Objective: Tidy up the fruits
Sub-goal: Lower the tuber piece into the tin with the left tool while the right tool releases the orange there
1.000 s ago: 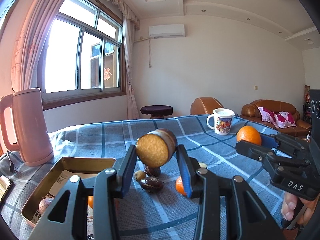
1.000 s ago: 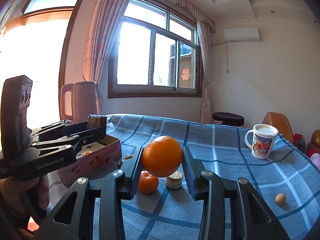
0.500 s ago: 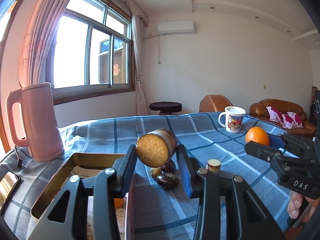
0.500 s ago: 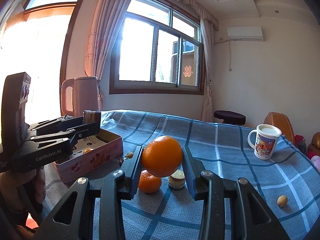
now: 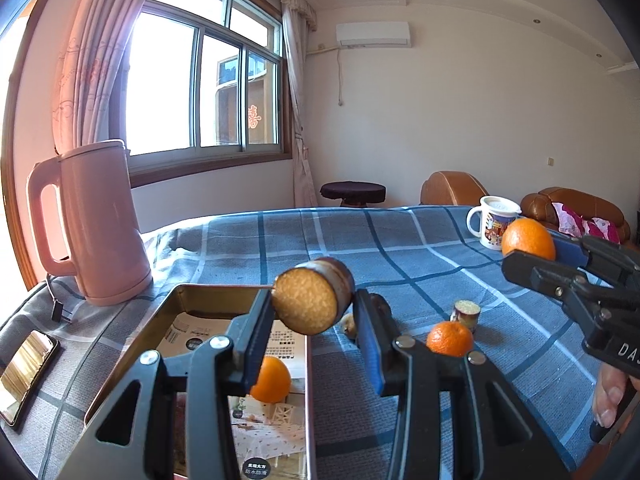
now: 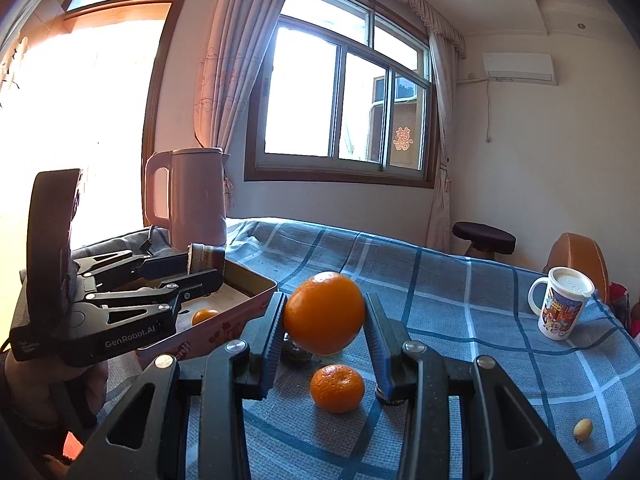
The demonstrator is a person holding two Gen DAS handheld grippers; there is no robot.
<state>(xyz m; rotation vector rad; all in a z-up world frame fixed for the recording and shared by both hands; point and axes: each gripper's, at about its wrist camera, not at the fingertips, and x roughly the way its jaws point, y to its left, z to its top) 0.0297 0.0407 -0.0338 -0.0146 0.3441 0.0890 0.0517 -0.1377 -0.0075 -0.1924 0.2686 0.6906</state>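
Now left tool pinching sugarcane piece above tin; right tool pinching orange

Both fisheyes look forward along their own fingers, low and close over the blue checked tablecloth. Shared: pink plastic kettle at ten o'clock.

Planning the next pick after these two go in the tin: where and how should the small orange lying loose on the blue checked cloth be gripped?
Grip the small orange across its widest middle, coming straight down from above. It is round and slightly flattened and rests free on the cloth. The sugarcane piece stands close beside it, so set the fingers on the two sides away from that piece.
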